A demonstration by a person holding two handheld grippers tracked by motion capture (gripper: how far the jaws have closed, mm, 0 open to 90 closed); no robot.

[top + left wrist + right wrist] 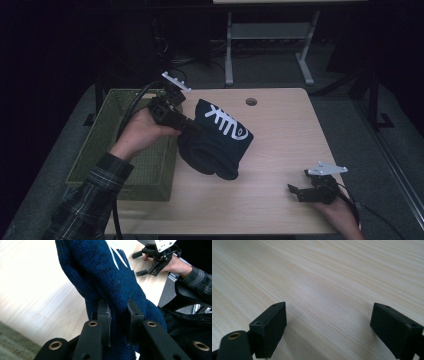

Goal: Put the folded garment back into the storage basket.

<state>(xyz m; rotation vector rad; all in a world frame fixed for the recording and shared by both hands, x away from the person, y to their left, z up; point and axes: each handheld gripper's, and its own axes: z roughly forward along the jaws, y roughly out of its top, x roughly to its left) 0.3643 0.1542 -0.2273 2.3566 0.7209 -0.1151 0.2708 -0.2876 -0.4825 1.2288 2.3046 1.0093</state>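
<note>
At frame centre the left gripper [192, 127] clamps its jaws on the sweater [220, 137], while the right gripper [298, 191], lower right, rests with jaws apart on the table [280, 145].

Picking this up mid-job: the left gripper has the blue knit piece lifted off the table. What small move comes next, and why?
Probably swing the left gripper sideways toward the green basket beside it. Its jaws are clamped on the blue knit garment, which hangs just above the table, while the right gripper rests open and empty.
</note>
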